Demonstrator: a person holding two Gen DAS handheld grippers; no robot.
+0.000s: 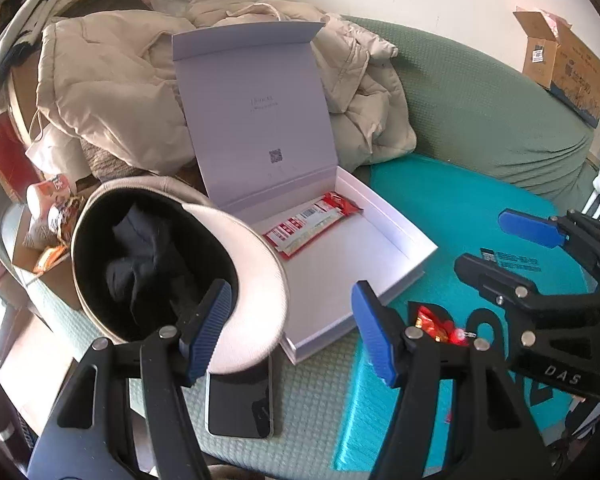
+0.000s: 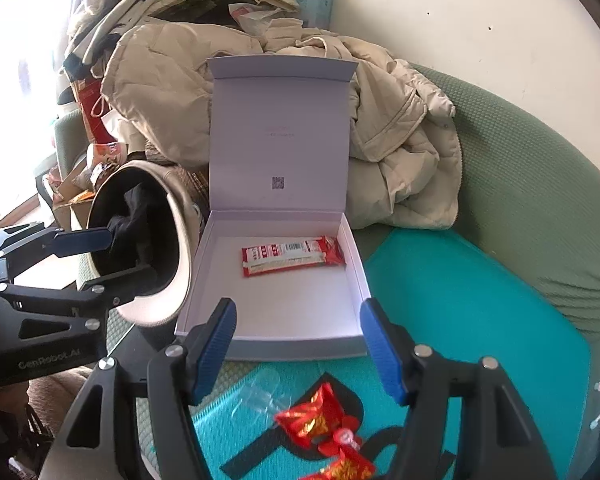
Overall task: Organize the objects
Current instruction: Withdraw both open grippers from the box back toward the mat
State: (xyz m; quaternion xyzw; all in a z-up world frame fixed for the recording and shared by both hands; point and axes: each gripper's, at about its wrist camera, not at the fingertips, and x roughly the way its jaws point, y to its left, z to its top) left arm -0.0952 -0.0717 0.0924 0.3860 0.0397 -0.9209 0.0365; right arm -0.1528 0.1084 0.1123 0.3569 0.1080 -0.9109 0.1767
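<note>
Beige jacket (image 2: pixel 400 152) heaped on green sofa (image 2: pixel 540 200); cardboard box (image 1: pixel 564 64) beyond.

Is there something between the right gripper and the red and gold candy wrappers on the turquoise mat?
Nothing visible. The red and gold candy wrappers lie on the turquoise mat just beneath the open right gripper, nearer than the white open box.

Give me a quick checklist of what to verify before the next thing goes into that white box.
1. White cardboard box lid up: ok.
2. Space beside the red snack packet inside: ok.
3. Right gripper empty, jaws apart: ok.
4. Left gripper empty, jaws apart: ok.
5. Red foil candies within reach on the teal mat: ok.
6. Black smartphone free to lift: cannot tell, the beige helmet overlaps it.
</note>
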